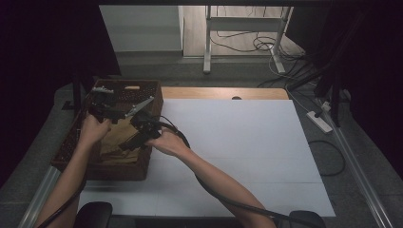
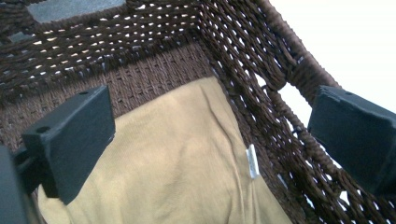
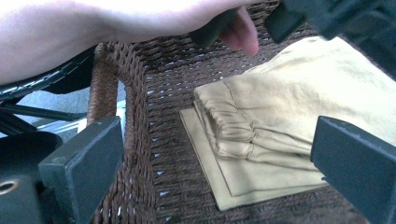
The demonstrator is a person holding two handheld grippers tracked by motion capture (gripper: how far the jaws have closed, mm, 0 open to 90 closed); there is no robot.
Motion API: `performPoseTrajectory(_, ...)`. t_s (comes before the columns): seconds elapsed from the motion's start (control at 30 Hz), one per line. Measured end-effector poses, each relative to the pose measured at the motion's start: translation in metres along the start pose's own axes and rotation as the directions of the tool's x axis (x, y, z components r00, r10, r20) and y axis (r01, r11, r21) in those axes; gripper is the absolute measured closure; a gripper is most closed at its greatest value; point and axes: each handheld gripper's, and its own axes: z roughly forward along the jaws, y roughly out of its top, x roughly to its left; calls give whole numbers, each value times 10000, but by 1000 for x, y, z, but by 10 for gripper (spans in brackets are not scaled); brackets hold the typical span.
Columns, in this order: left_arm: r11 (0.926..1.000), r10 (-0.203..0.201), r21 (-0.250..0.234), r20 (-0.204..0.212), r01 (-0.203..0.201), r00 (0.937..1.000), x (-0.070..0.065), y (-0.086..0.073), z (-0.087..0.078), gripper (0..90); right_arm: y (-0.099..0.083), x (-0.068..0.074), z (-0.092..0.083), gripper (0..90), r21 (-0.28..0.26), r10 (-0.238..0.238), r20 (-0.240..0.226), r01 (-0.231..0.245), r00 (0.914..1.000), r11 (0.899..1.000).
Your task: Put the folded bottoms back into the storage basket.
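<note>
Lying folded in the basket (image 1: 142,168) at the table's left, a tan cloth (image 3: 285,116) is observed untouched. Left gripper (image 2: 210,140) and right gripper (image 3: 219,163) are held above it, jaws wide, nothing gripped.

Both forearms angled left, left gripper (image 1: 102,105) and right gripper (image 1: 138,126) close together, fingers wide apart.
</note>
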Motion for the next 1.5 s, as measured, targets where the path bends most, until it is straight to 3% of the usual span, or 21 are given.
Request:
performPoseTrajectory(0.1, 9998, 93, 177, -40, -92, 9999, -4, -2, 0, 18, -4, -1, -5, 35, -10, 34, -46, -34, 10000, 10000)
performPoseTrajectory(0.23, 9993, -113, 369, 53, 111, 9999, -10, -3, -2, 9, -10, -4, -10, 35, 62, 9, 44, -9, 10000, 10000)
performPoseTrajectory(0.37, 9975, 59, 701, -129, -50, 9999, -17, -4, -5, 0, -17, -6, -17, 35, 71, 52, -57, -52, 10000, 10000)
performPoseTrajectory(0.6, 9974, -458, 578, 414, 433, 9981, -24, -8, -10, 0, -25, -3, -27, 16, 76, 79, 89, -79, 9999, 9999)
performPoseTrajectory(0.8, 9970, -31, 771, 524, -10, 9986, -36, -10, -15, 0, -33, -5, -37, 12, 164, 129, 170, -132, 9998, 9998)
performPoseTrajectory(1.0, 9941, 118, 1073, 386, -158, 9992, -45, -13, -21, 0, -41, -10, -48, 12, 176, 320, 389, -327, 9987, 9993)
performPoseTrajectory(1.17, 9957, 106, 911, 519, -154, 9986, -52, -17, -26, 0, -49, -12, -56, 3, 37, 695, 492, -697, 9964, 9976)
performPoseTrajectory(1.33, 9942, 375, 993, 442, -418, 9983, -61, -23, -29, 0, -59, -13, -62, 3, 247, 697, 674, -715, 9953, 9971)
performPoseTrajectory(1.5, 9961, 385, 779, 482, -422, 9981, -67, -29, -34, 0, -68, -13, -70, 3, 366, 887, 757, -916, 9932, 9951)
